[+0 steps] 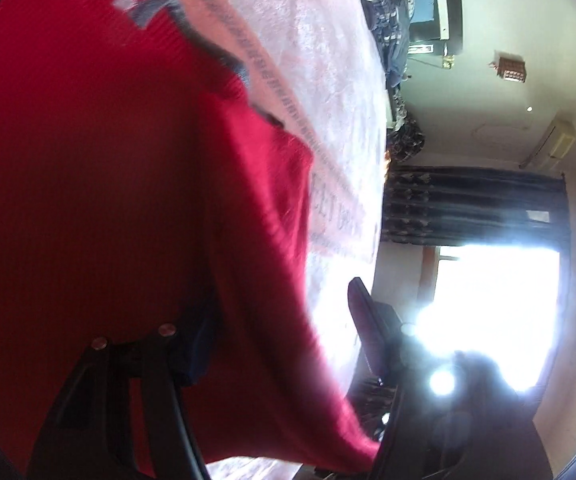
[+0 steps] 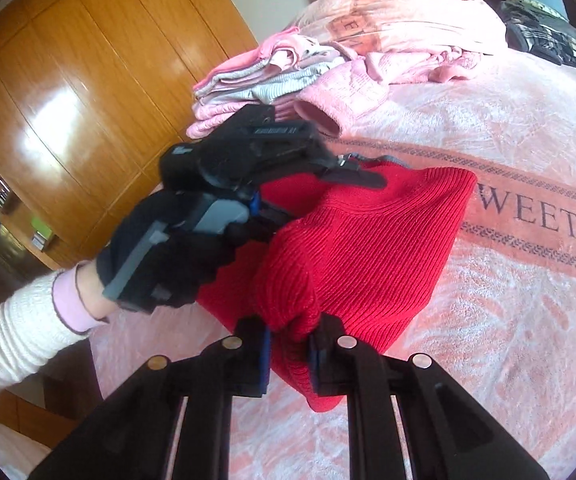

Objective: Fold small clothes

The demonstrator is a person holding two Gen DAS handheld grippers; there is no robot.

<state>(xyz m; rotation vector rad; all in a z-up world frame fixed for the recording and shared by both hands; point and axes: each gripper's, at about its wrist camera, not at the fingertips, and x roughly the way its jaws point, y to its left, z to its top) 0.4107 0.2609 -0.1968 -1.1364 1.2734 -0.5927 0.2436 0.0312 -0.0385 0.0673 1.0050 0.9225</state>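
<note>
We see a big bed (image 2: 528, 320) with a fuzzy pink blanket (image 2: 508, 132) on it. Far back sits a pile of folded pink and grey clothes (image 2: 255, 80). In the middle of the bed, partly lifted off it, is the red knit sweater (image 2: 368, 240) — the thing to fold.

We think the sweater is soft, thick and floppy. It will sag and bunch when lifted, and it will not break. It is not slippery, so the ribbed knit should stay put in a pinch. Good spots to hold look like the edges and corners, so a fold stays flat.

The right tool (image 2: 290, 356) is low and near, pointing across the bed. Its two black fingers are closed on a fat bunch of red knit at the near edge.

The left tool (image 2: 352, 172) comes in from the left side, held by a gloved hand (image 2: 167, 256) with a white sleeve (image 2: 11, 336). It reaches over the far top edge of the sweater. In the left wrist view red cloth covers it — it seems to grip the cloth, but we cannot tell for sure.
</note>
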